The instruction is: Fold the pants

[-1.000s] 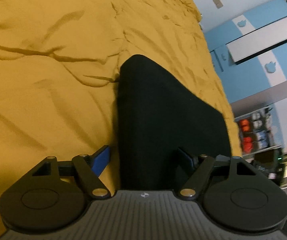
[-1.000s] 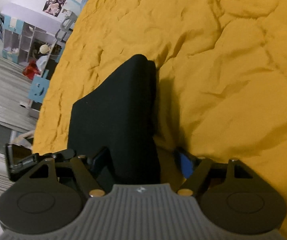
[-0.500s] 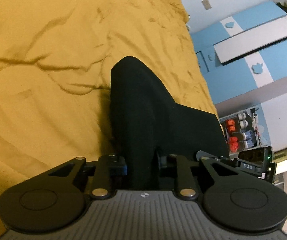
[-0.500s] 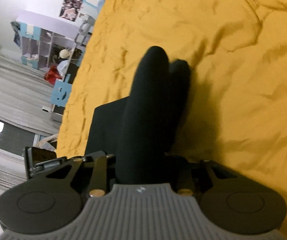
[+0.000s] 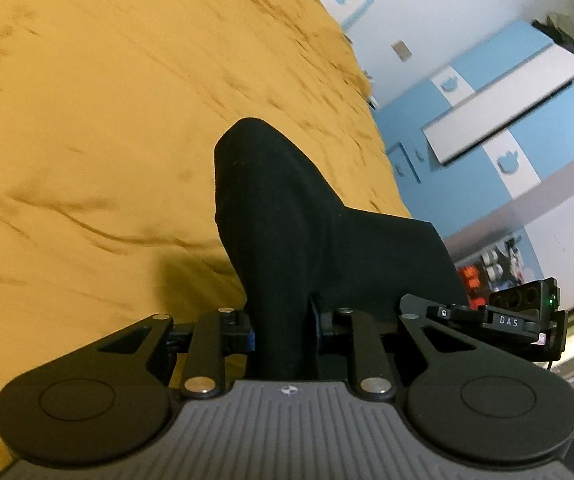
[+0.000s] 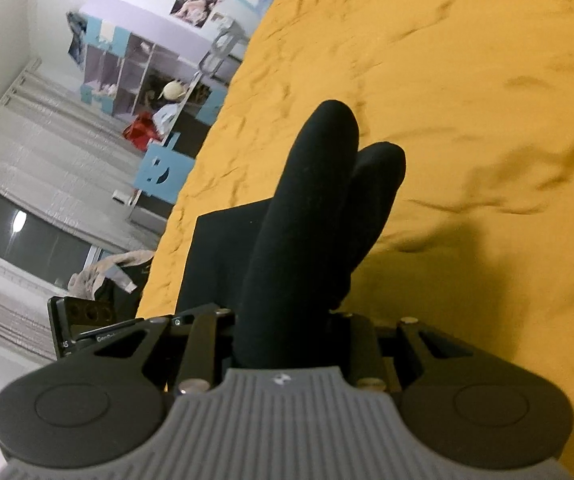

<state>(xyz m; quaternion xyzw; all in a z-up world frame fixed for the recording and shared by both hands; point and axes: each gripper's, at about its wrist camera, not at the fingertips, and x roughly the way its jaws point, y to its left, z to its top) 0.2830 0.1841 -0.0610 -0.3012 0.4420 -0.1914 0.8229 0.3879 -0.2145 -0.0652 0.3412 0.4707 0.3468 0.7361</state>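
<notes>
The black pants point(image 5: 287, 216) lie on a yellow bedspread point(image 5: 87, 120). My left gripper point(image 5: 283, 330) is shut on the near edge of the pants and holds a fold of cloth lifted off the bed. In the right wrist view the pants point(image 6: 311, 208) rise as two rounded folds. My right gripper point(image 6: 287, 332) is shut on the pants too, with the cloth bunched between its jaws. The other gripper shows at the edge of each view point(image 5: 523, 320) point(image 6: 87, 320).
The yellow bedspread point(image 6: 467, 80) fills most of both views and is wrinkled. Blue and white wardrobe doors point(image 5: 507, 140) stand past the bed's edge. Shelves with toys point(image 6: 147, 80) and grey curtains stand on the other side.
Both grippers closed on the pants' near edge and lifted it. The cloth has risen off the bed into upright folds, and both cameras have tilted up.
</notes>
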